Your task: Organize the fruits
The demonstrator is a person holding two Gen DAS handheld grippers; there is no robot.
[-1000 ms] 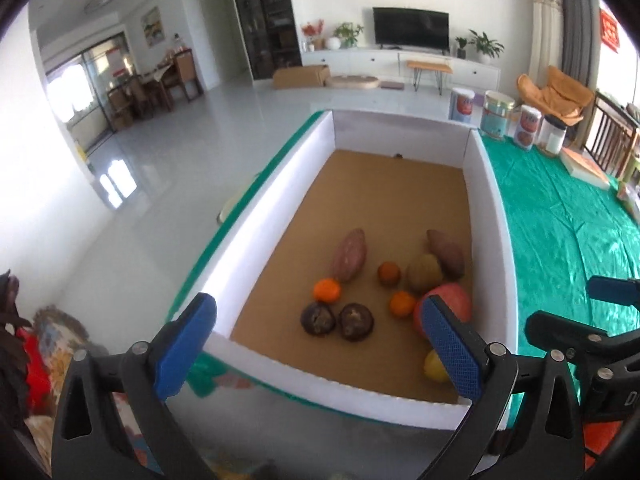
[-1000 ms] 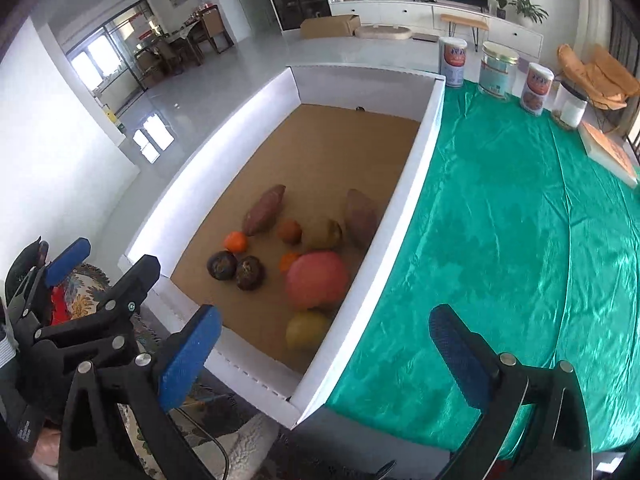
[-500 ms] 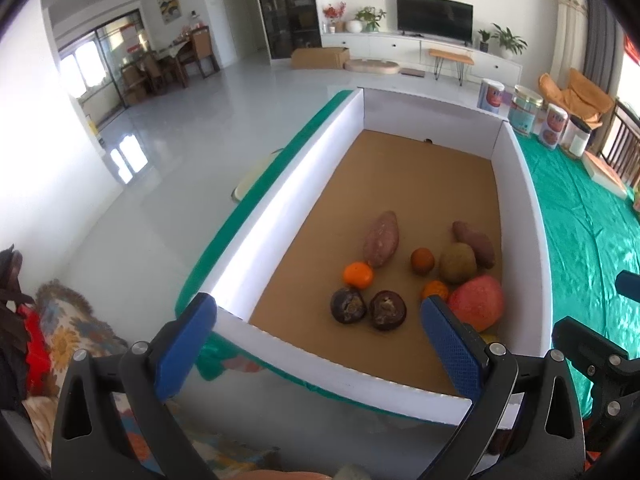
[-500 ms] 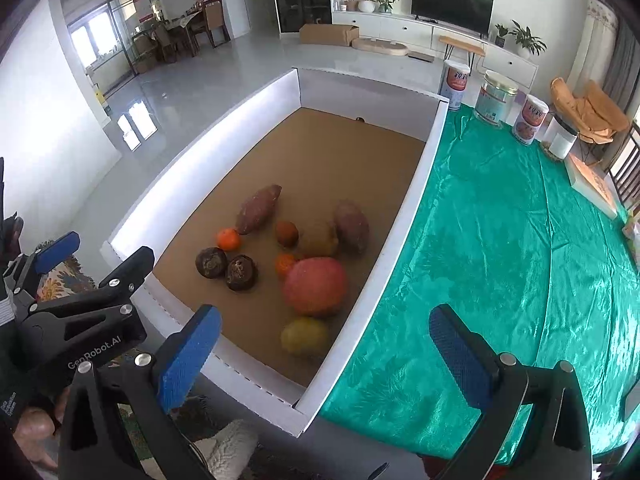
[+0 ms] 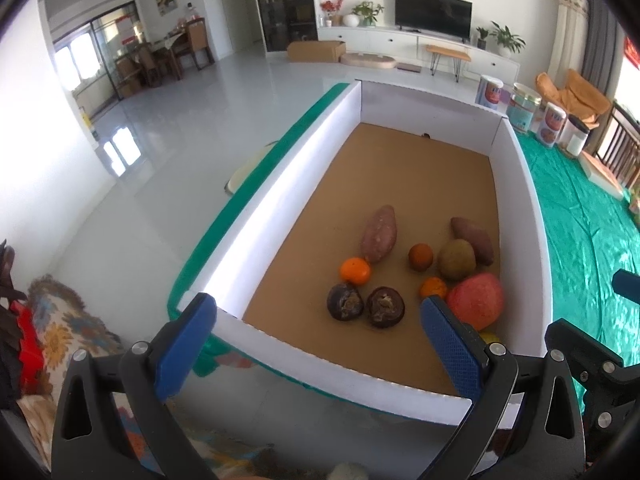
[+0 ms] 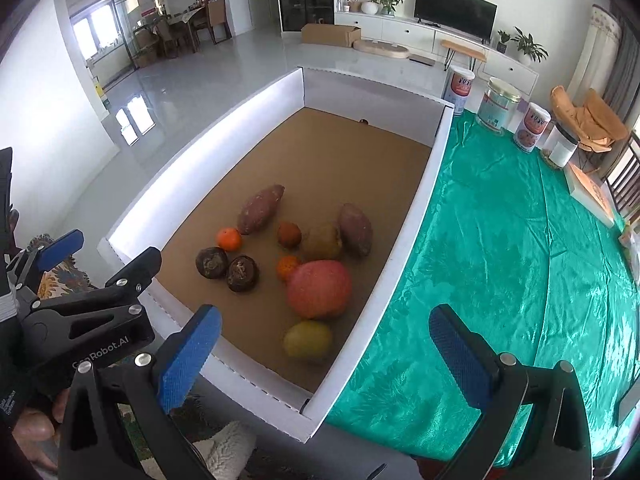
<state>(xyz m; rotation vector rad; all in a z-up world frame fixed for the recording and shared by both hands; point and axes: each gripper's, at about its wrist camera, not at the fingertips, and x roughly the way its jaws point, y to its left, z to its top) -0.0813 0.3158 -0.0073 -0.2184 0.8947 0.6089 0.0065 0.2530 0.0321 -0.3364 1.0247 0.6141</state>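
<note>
Hovering near box (image 6: 404, 240) edge, L gripper (image 5: 320, 344) & R gripper (image 6: 324, 352) jaws wide apart, empty; yellowish fruit (image 6: 307, 339), maybe lemon

Sunlit glossy white floor (image 5: 168, 128), wall television (image 5: 432, 12), dining chairs (image 6: 212, 24).

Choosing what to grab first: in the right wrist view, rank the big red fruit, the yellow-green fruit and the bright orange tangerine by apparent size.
1. Red fruit
2. Yellow-green fruit, though it lies nearest the camera
3. Bright tangerine
</note>
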